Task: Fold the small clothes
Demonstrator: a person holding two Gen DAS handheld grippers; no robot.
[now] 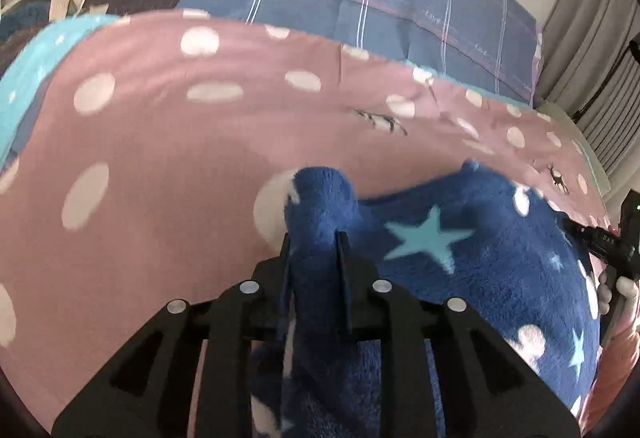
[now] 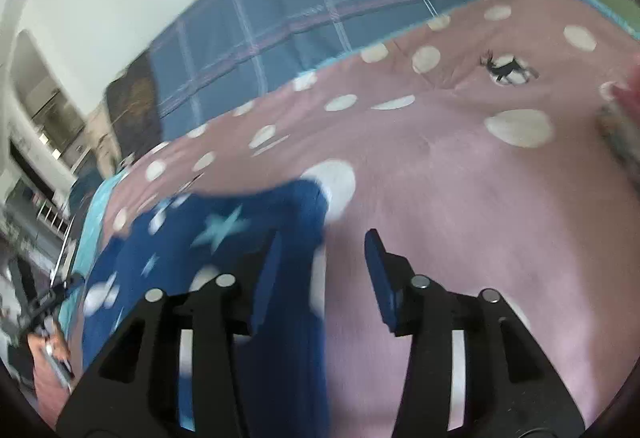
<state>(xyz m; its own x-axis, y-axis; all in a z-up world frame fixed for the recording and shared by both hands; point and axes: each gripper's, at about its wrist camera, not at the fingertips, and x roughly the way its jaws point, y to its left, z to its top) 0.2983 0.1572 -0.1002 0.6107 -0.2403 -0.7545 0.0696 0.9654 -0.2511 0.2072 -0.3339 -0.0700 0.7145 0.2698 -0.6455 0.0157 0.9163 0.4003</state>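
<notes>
Fleece (image 1: 460, 278), a dark blue piece with pale stars and white dots, is lying on the bed and is the thing being folded. Biggest in view is the pink dotted cover (image 1: 180, 166), which is filling the middle of both views, with a blue checked pillow (image 1: 380, 6) at 12 o'clock in the left view.

On that cover the fleece is spreading from 6 o'clock toward 3 o'clock in the left view, and from 6 toward 9 o'clock in the right view. It is looking partly bunched, not flat, so I judge the fold is only starting; no neat crease is showing yet.

The left gripper (image 1: 316, 238) is pinching a rolled corner of the fleece at 6 o'clock, jaws pressed onto the cloth. The right gripper (image 2: 320, 250) is standing spread, with the fleece edge lying against its left finger and nothing clamped.
</notes>
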